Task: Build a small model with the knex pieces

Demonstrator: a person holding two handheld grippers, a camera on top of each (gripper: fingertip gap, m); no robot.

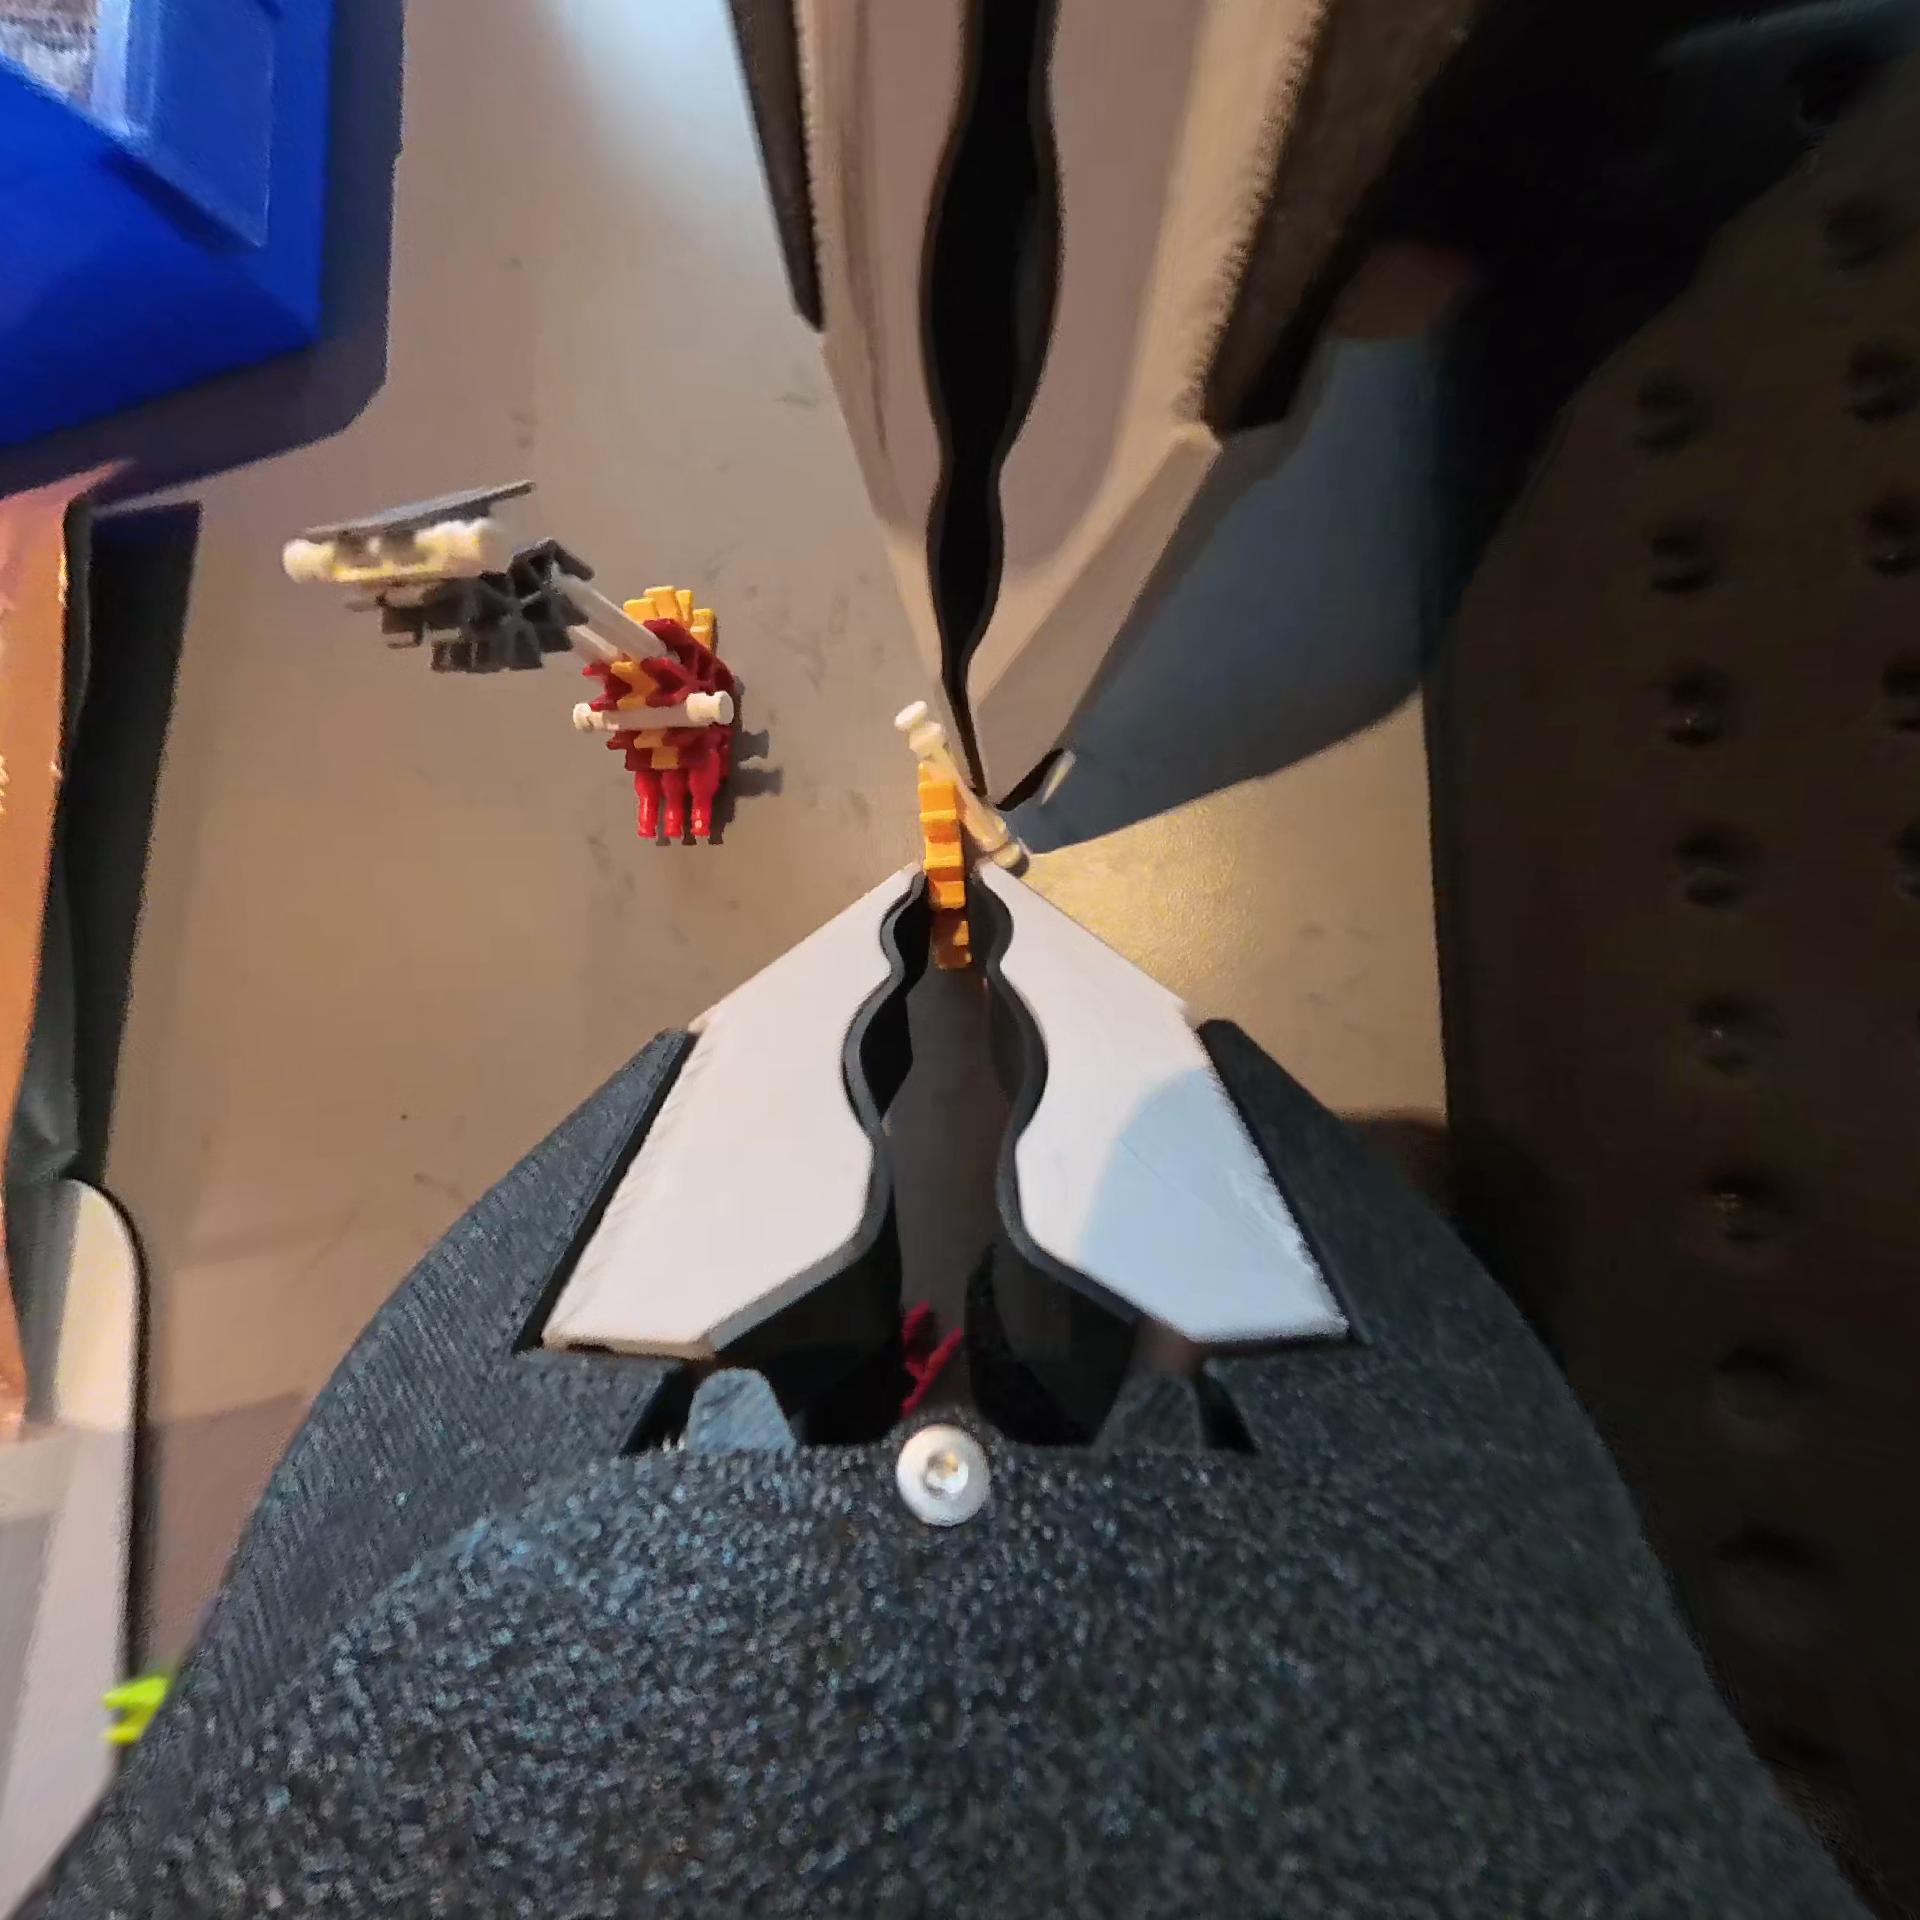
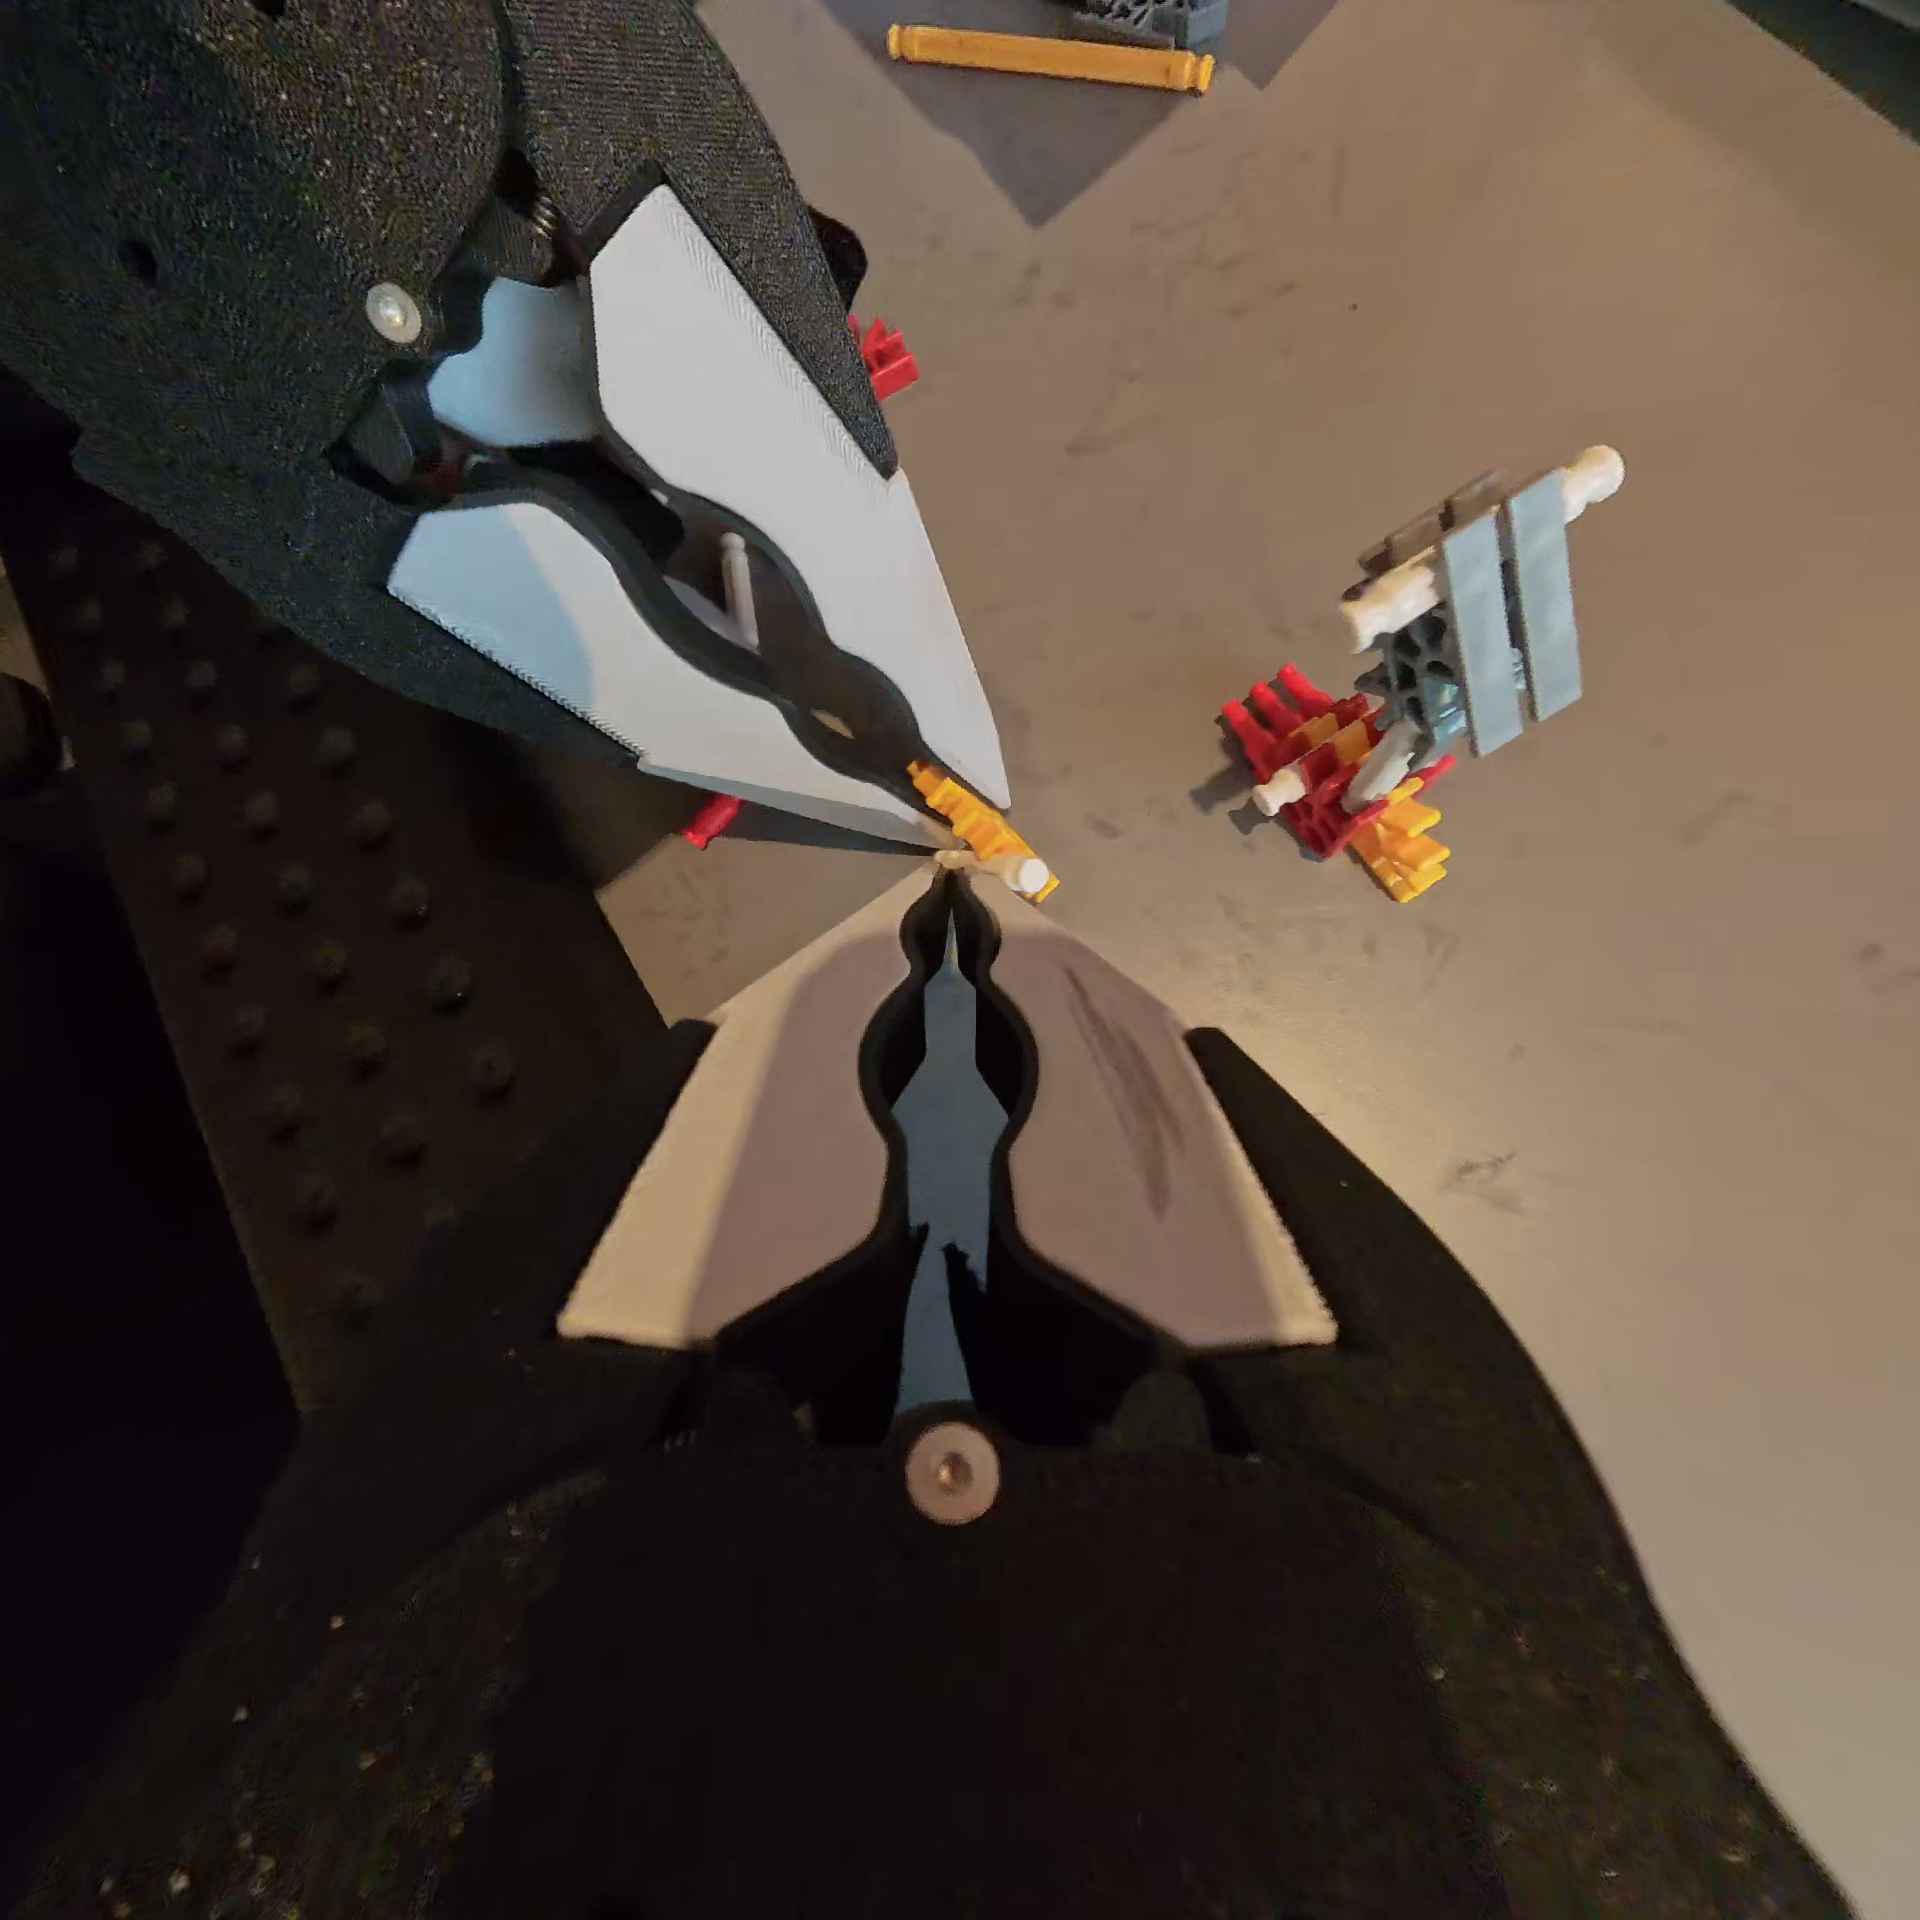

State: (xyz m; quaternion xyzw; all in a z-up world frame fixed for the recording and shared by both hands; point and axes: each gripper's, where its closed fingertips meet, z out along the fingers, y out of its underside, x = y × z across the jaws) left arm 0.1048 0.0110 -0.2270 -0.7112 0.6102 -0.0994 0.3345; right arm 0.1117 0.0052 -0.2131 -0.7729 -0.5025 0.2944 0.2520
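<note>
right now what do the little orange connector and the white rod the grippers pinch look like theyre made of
Orange connector: apparently rigid moulded plastic, going by its uniform colour, crisp notched edges and slight sheen.
White rod: likely the same hard plastic, smooth and semi-gloss, with moulded knobbed ends.

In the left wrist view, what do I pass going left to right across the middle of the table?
Blue bin → grey and white toy piece → red and yellow toy cluster → yellow connector held in the left gripper → right gripper.
</note>
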